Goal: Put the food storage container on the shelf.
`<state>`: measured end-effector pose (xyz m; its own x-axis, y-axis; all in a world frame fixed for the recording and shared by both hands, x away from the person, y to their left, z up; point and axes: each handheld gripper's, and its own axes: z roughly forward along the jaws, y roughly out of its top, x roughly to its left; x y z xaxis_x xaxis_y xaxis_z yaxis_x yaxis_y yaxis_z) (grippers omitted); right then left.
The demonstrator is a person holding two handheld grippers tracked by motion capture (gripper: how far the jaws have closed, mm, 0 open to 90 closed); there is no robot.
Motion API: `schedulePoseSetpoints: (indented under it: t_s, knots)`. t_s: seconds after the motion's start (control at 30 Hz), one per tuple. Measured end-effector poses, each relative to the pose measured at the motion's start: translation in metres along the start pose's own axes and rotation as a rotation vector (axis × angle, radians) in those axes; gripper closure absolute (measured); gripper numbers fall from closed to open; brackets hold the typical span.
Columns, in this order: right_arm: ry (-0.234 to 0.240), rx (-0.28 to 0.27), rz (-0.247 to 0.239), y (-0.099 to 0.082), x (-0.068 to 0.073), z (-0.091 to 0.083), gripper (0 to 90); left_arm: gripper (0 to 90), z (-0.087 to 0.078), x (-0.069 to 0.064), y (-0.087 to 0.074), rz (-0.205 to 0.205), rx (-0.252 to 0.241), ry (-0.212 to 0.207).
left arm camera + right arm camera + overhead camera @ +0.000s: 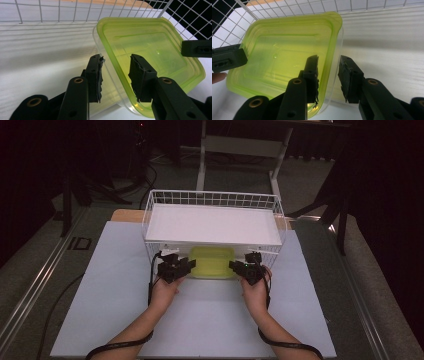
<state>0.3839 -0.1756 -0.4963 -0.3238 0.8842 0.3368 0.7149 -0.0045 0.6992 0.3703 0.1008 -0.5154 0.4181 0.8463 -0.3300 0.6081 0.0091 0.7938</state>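
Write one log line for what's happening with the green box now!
thing: lime-green clear plastic container | place: under white wire basket shelf | left gripper: open, straddling rim | right gripper: open, straddling rim

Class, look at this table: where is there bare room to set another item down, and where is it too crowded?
Free: the white table surface between the forearms, plus the strips left and right of the wire basket. The white shelf board on top of the basket is bare too. Crowded: the basket's lower front opening, where the green container sits with the left gripper and right gripper at its sides.

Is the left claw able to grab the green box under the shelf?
Probably yes: the left claw already straddles the green box rim, jaws apart, with nothing between them and it.
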Motion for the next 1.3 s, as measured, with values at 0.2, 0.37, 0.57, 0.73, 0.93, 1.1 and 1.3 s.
schedulePoseSetpoints:
  t_s: [0.2, 0.37, 0.57, 0.73, 0.93, 1.1, 1.3]
  knots:
    - [0.014, 0.005, -0.011, 0.001, 0.001, 0.002, 59.0, 52.9, -0.002, -0.001, 0.001, 0.028, -0.022, 0.020]
    - [0.011, -0.035, -0.079, -0.001, 0.002, -0.001, 52.2, 47.1, -0.008, -0.001, -0.001, 0.029, -0.021, 0.007]
    - [0.014, -0.064, -0.149, -0.005, 0.010, -0.016, 51.8, 31.7, -0.019, -0.003, -0.005, 0.070, -0.028, -0.062]
    - [0.064, -0.068, -0.161, -0.010, 0.023, -0.031, 53.9, 19.0, -0.033, -0.006, -0.005, 0.094, -0.059, -0.125]
    - [0.108, -0.052, -0.181, -0.024, 0.037, -0.040, 63.9, 9.4, -0.051, -0.011, -0.011, 0.133, -0.047, -0.144]
    - [0.114, 0.002, -0.221, -0.036, 0.046, -0.038, 85.5, 2.6, -0.065, -0.016, -0.021, 0.162, -0.029, -0.143]
    - [0.115, 0.048, -0.271, -0.045, 0.056, -0.027, 90.0, 2.6, -0.080, -0.020, -0.034, 0.199, -0.017, -0.164]
